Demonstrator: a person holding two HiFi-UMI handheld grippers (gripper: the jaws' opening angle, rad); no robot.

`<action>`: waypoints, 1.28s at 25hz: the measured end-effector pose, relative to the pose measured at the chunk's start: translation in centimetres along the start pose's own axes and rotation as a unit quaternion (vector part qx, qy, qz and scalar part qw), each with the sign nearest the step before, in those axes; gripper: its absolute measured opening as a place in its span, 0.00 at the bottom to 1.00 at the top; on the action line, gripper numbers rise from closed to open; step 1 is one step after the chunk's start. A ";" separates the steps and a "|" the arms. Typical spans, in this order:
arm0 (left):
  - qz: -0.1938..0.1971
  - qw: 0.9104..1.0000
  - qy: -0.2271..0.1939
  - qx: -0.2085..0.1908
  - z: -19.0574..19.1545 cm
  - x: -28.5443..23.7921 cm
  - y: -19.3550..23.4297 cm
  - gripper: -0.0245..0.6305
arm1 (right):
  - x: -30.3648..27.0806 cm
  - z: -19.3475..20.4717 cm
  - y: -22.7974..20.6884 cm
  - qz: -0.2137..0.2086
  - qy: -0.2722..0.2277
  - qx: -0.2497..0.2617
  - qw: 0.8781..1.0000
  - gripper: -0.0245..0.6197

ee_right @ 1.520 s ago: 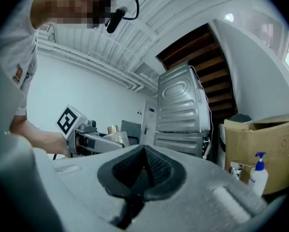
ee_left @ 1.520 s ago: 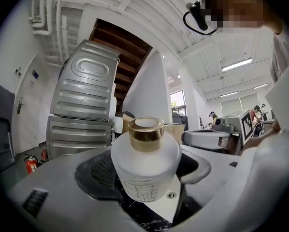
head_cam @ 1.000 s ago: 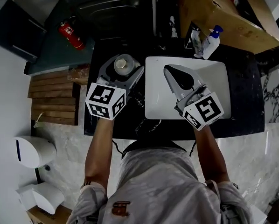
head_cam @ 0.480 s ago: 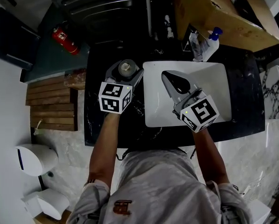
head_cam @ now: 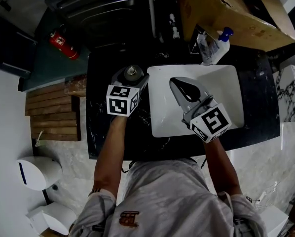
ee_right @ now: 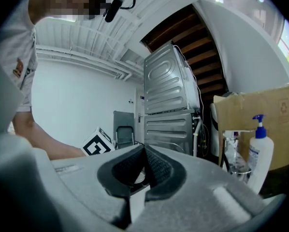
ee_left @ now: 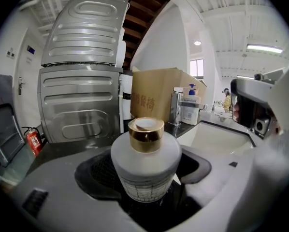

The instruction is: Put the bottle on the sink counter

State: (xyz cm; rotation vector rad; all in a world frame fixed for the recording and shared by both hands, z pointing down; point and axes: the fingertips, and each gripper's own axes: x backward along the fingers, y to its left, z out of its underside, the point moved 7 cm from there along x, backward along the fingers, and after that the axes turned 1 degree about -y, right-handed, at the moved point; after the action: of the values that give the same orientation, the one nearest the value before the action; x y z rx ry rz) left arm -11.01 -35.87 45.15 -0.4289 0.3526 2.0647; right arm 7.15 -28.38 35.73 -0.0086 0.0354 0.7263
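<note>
Since the earlier frames the left claw [head_cam: 132,74] has been lowered toward the black desk [head_cam: 100,132], with the frosted, gold-capped bottle [ee_left: 143,161] clamped upright between its widely spread jaws. The base is best eased flat onto the bare desk beneath the claw, clear of the white sink basin [head_cam: 226,83] to its right, before release. The right claw [ee_right: 145,153] is held closed and empty over the basin.

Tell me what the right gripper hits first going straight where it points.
Probably the ribbed steel unit behind the counter: the shut right gripper aims at it with nothing nearer in line, though depth is unclear.
</note>
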 end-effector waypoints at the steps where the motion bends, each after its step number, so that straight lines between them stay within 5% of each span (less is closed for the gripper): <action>1: -0.001 1.000 0.005 -0.001 0.2 -0.2 0.1 0.54 | 0.1 0.1 -0.1 0.001 0.000 -0.001 1.000 0.04; 19: 0.000 0.999 0.030 -0.030 0.9 -0.9 -0.2 0.57 | 0.4 0.7 -0.4 0.005 0.002 -0.008 1.000 0.04; 32: -0.011 0.998 -0.053 -0.038 -2.7 4.6 -1.4 0.63 | 1.2 -1.0 0.1 0.009 -0.017 -0.002 1.000 0.04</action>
State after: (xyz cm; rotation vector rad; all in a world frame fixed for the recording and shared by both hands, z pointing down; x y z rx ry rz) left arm -11.54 -32.80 40.66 -0.3657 0.2042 2.0746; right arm 7.91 -27.54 34.72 0.0000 0.0006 0.7449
